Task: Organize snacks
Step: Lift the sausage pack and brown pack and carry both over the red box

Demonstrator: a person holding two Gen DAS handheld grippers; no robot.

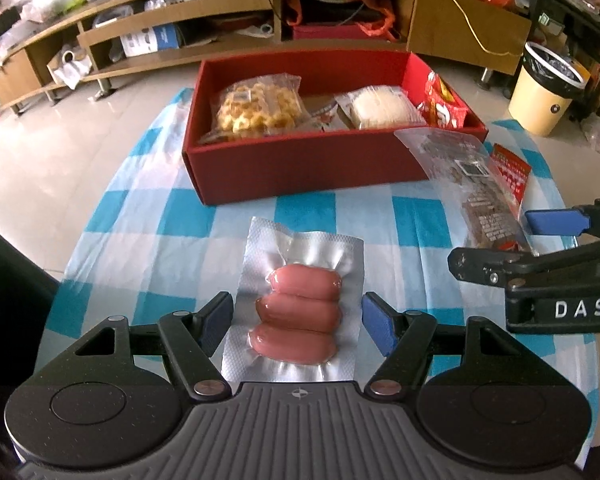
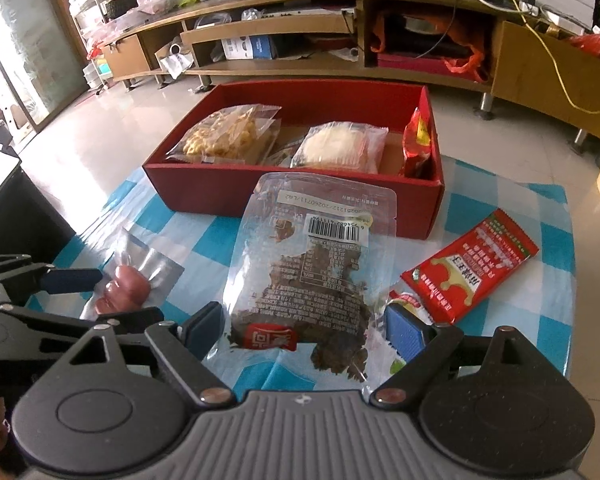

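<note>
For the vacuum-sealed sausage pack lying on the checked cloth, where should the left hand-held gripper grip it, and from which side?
Grip the sausage pack across its two long side edges, coming down from above. It lies flat, its long axis pointing toward the red box, and the left hand-held gripper already straddles it with jaws open. The three-sausage bulge is probably firmer to pinch than the flat foil margin.

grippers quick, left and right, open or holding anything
Left tool: open, straddling the sausage pack.
Right tool: open, straddling the clear snack bag.
</note>
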